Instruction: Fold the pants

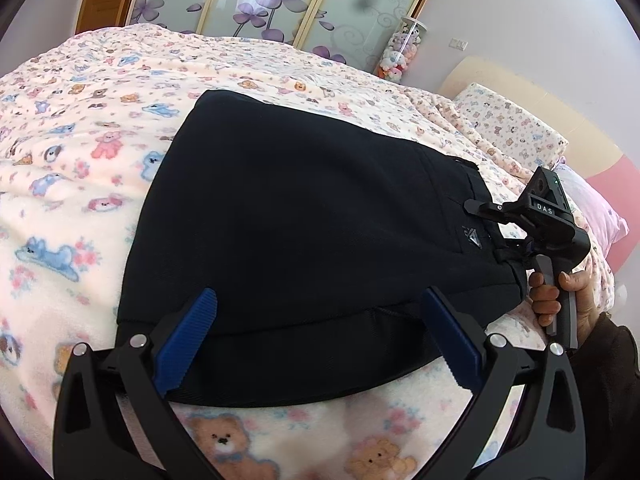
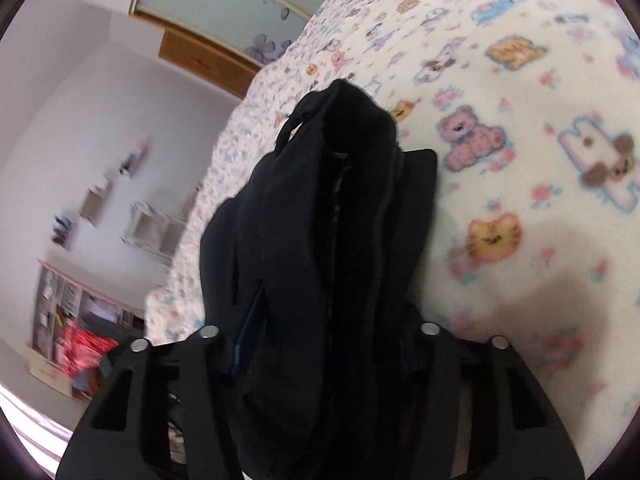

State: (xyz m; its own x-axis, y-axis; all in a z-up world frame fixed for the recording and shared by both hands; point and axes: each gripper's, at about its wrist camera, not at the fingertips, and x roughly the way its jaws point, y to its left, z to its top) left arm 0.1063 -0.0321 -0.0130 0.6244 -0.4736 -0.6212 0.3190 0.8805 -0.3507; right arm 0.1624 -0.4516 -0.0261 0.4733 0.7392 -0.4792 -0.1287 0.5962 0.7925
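Observation:
Black pants [image 1: 304, 208] lie folded flat on a bed with a teddy-bear blanket [image 1: 80, 160]. My left gripper [image 1: 316, 312] is open, its blue pads [image 1: 188, 336] spread over the pants' near edge, holding nothing. My right gripper [image 1: 474, 206] is at the pants' right end, by the waistband, and is shut on it. In the right wrist view the black fabric [image 2: 332, 240] is bunched between the fingers and hides the pads; the gripper [image 2: 324, 344] holds it tilted above the blanket [image 2: 520, 160].
A pillow [image 1: 508, 124] lies at the bed's head on the right. A wardrobe with flower-patterned doors [image 1: 272, 0] stands behind the bed. A tube of plush toys [image 1: 400, 48] stands in the corner. Shelves [image 2: 72, 304] stand beyond the bed's left side.

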